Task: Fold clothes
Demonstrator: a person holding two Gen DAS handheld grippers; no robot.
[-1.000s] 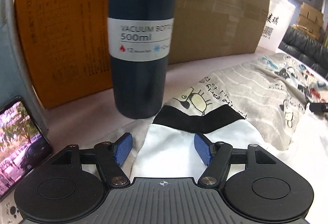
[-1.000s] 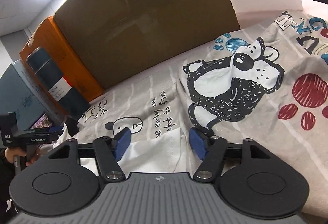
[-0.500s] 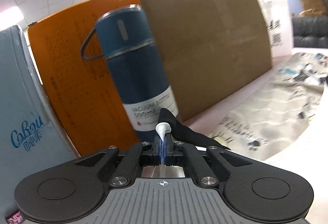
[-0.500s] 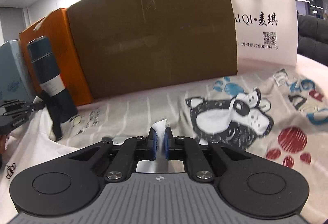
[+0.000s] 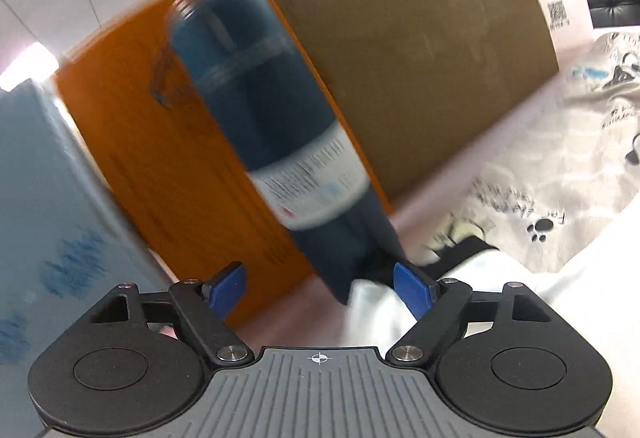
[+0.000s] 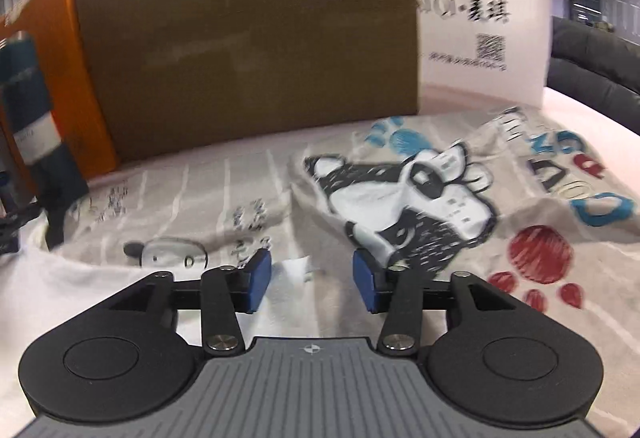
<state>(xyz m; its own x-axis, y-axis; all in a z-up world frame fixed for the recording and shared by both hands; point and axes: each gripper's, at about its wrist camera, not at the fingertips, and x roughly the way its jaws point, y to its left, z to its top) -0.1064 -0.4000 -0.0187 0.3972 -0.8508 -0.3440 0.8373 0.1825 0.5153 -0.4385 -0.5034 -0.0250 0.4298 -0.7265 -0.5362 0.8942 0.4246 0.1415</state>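
A grey T-shirt (image 6: 400,205) printed with a black-and-white dog, red paws and blue letters lies spread on the table. Its white inner side is folded over at the near left (image 6: 60,294). My right gripper (image 6: 308,280) is open just above a small white fabric tip (image 6: 296,268). My left gripper (image 5: 320,288) is open, with the white fabric and black collar band (image 5: 460,258) lying loose by its right pad. The shirt shows at the right of the left wrist view (image 5: 560,165). Both views are blurred by motion.
A dark blue vacuum bottle (image 5: 272,141) stands close ahead of the left gripper, against an orange box (image 5: 168,157). A large brown carton (image 6: 248,37) and a white printed bag (image 6: 480,17) line the back of the table. A pale blue box (image 5: 44,222) stands left.
Both grippers were shut on pinched white fabric half a second ago. Both have now opened and let the fabric go. Both cameras have tilted and are moving.
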